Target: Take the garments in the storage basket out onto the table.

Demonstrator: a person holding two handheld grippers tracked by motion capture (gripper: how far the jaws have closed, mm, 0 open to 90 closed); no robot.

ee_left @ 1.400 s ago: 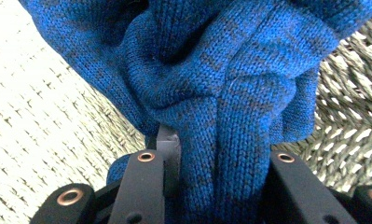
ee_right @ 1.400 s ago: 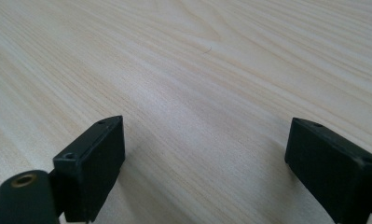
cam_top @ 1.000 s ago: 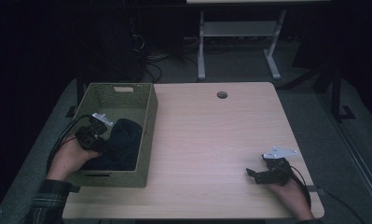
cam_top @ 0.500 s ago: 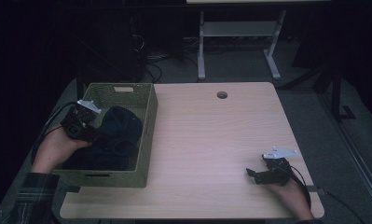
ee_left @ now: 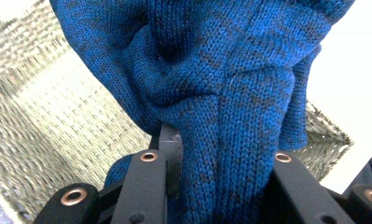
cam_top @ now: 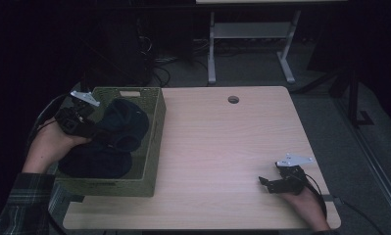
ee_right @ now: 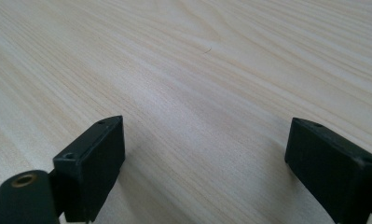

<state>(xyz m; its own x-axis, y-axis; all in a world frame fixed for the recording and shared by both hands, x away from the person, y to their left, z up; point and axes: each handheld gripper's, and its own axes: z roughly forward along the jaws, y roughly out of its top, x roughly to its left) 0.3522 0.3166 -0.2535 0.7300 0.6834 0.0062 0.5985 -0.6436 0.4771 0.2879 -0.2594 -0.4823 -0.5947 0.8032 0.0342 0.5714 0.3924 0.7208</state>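
Observation:
A blue knitted garment (ee_left: 221, 84) is bunched between the jaws of my left gripper (ee_left: 218, 163), which is shut on a thick fold of it. In the high view that gripper (cam_top: 96, 133) is held over the left side of a green woven basket (cam_top: 156, 122), and the dark garment (cam_top: 124, 126) hangs from it above the basket's inside. The basket's wicker wall (ee_left: 53, 116) lies below the cloth. My right gripper (cam_top: 265, 184) rests low on the wooden table (cam_top: 217, 142) near its front right corner. It is open (ee_right: 207, 158) with only bare wood between its jaws.
More dark cloth (cam_top: 92, 164) lies in the bottom of the basket. A round cable hole (cam_top: 233, 99) sits near the table's far edge. Beyond the table stand a white metal frame (cam_top: 252, 44) and cables on the dark floor.
My left gripper has risen out of the basket and shifted toward its far left, lifting the blue garment with it. The right gripper has stayed where it was.

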